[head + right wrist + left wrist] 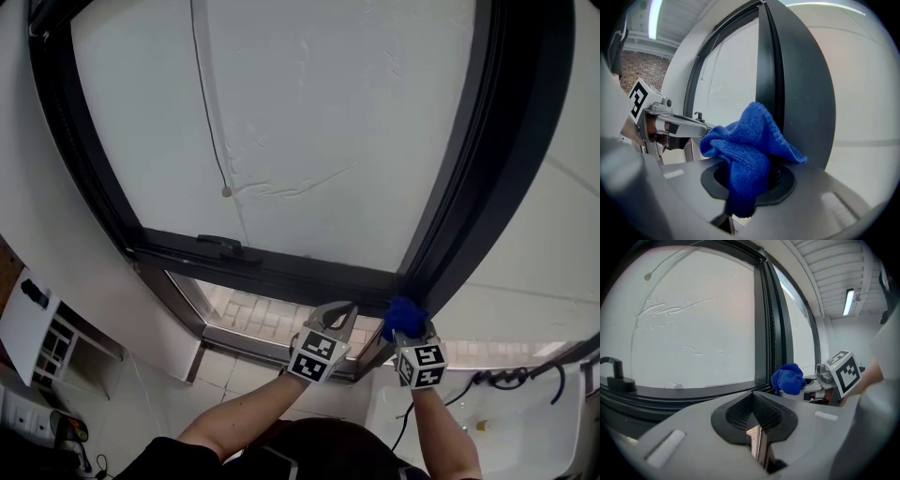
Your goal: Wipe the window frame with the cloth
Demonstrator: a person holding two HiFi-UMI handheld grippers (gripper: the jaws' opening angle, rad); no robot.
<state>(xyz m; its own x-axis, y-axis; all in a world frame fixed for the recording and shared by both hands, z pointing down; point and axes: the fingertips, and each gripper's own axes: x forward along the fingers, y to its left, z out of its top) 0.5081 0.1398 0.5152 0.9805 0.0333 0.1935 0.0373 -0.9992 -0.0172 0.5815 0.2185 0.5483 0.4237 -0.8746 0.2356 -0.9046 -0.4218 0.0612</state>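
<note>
Seemingly against window frame (409, 277) corner, cloth (746, 149) in right gripper (737, 212).

This is looking like a bare, workshop-like indoor room rather than a home: a tube lamp (848, 302) is glowing on a ribbed white ceiling (834, 268), a brick wall (641, 65) is showing at one side, and a large dark window frame (281, 272) is holding a pale pane (328, 122) above white tiles (248, 314).

Each grey hand-held gripper (341, 312) bears a black-and-white marker cube (315, 354).
</note>
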